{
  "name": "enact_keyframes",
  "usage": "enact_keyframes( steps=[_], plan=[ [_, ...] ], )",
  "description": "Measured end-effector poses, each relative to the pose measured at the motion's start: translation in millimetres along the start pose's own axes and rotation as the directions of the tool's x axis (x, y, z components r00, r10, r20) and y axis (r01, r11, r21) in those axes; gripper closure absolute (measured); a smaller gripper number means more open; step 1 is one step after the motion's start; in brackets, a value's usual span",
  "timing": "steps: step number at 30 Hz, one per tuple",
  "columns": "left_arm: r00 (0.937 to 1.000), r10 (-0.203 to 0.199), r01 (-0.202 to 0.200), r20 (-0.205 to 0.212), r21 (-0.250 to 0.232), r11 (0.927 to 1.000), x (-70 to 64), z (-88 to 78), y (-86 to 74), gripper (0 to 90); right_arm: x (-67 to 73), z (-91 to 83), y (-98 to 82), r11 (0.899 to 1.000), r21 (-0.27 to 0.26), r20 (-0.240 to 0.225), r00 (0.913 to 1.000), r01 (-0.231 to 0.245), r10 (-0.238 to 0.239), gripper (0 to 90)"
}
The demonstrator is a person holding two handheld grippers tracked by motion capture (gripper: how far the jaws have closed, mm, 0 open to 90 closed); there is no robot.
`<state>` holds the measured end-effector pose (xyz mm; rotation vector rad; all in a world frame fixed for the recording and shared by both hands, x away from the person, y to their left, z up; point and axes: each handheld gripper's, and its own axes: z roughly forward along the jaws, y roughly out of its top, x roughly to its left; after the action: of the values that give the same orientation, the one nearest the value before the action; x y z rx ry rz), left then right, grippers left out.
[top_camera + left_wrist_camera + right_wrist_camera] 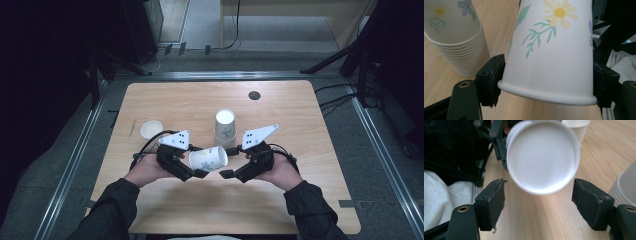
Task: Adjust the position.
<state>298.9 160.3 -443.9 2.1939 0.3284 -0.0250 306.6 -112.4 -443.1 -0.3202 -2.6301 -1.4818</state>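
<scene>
pale wooden table (300, 200) with rounded corners stands on a grey floor, dark stands and cables around it and a small black round disc (254, 95) near its far edge. no writing can be read on anything; the white paper cup printed with yellow daisies and green sprigs (208, 159) carries only that floral pattern.

that cup lies on its side in the air, low over the near middle of the table, between the two hands. the left gripper (196, 170) clasps it just above the rolled rim: in the left gripper view its black pads press on both walls of the cup (554, 57). the right gripper (231, 161) points at the cup's flat white base, and in the right gripper view its pads stand apart on either side of that base (543, 157) without touching it, so it is released. both forearms in dark sleeves come in from the near edge, wrists turned inward toward each other.

just behind the held cup an upside-down stack of matching paper cups (225, 128) stands upright, and a single white cup (151, 129) sits to the left. bare wood lies open on the right half and along the near edge
</scene>
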Motion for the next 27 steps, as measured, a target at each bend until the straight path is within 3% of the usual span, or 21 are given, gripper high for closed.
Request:
enact_keyframes(
  steps=[5,9,14,21,27],
  plan=[
    [0.9996,0.024,-0.023,-0.017,0.073,0.9970,5.0,-0.9,2.2,25.1,-2.0,2.5,-4.8,1.000,0.030,0.027,0.9996,0.005,-0.005,26.6],
    [0.9999,-0.011,0.009,0.011,0.131,0.9914,13.2,0.8,1.5,25.9,-0.6,6.6,-5.9,0.998,0.049,0.057,0.9980,0.025,-0.028,26.6],
    [0.9996,-0.021,0.017,0.018,0.190,0.9816,18.4,7.1,0.2,25.9,-1.7,9.0,-7.6,0.999,0.052,0.063,0.9979,0.013,-0.016,26.6],
    [0.9998,0.005,-0.011,0.020,0.293,0.9560,18.2,22.8,-2.1,25.8,-5.1,17.4,-9.4,0.997,0.077,0.057,0.9983,0.008,-0.013,26.6],
    [0.9992,0.031,-0.038,0.026,0.338,0.9402,12.5,35.3,-1.8,25.5,-6.3,28.6,-9.7,0.995,0.096,0.042,0.9991,0.008,-0.012,26.6]
  ],
)
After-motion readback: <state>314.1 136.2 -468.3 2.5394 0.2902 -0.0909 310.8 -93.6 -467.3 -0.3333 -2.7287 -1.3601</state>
